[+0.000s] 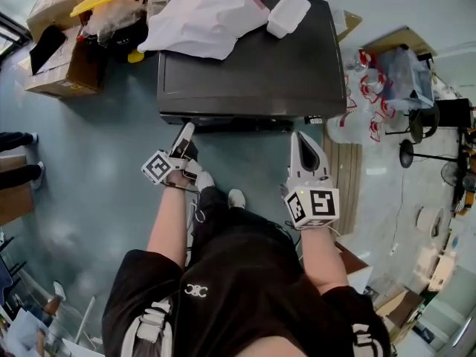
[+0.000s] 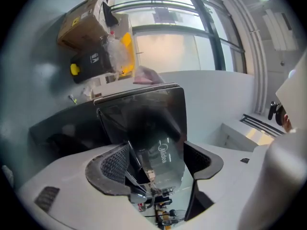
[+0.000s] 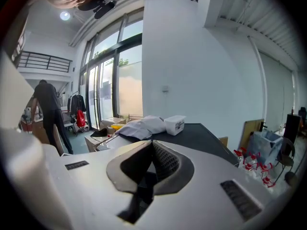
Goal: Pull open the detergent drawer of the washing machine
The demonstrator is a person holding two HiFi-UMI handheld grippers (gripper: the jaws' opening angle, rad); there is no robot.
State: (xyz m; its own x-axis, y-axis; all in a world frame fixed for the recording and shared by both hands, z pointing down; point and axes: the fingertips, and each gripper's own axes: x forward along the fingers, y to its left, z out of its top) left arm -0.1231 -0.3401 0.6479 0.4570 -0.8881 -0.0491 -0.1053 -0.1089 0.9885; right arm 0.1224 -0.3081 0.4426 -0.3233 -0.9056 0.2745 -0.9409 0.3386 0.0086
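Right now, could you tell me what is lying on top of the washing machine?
A crumpled white cloth and a white box lie there; whatever the cloth covers is hidden.

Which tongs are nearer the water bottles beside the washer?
Right. The right tongs sit just left of the bottles; the left tongs are farther left along the washer's front.

cloth [image 1: 204,13] + tub [image 1: 288,13] on washer [image 1: 253,80]; boxes [image 1: 63,65] l of it, bottles [image 1: 364,99] r.

Black short-sleeved top [image 1: 245,303], small white emblem [image 1: 196,291]; black trousers [image 1: 230,225]; white shoes [image 1: 236,198]. Left tool [image 1: 186,130] and right tool [image 1: 299,138]: white shells, black textured pads [image 2: 115,163], black-and-white marker cubes [image 1: 312,205].
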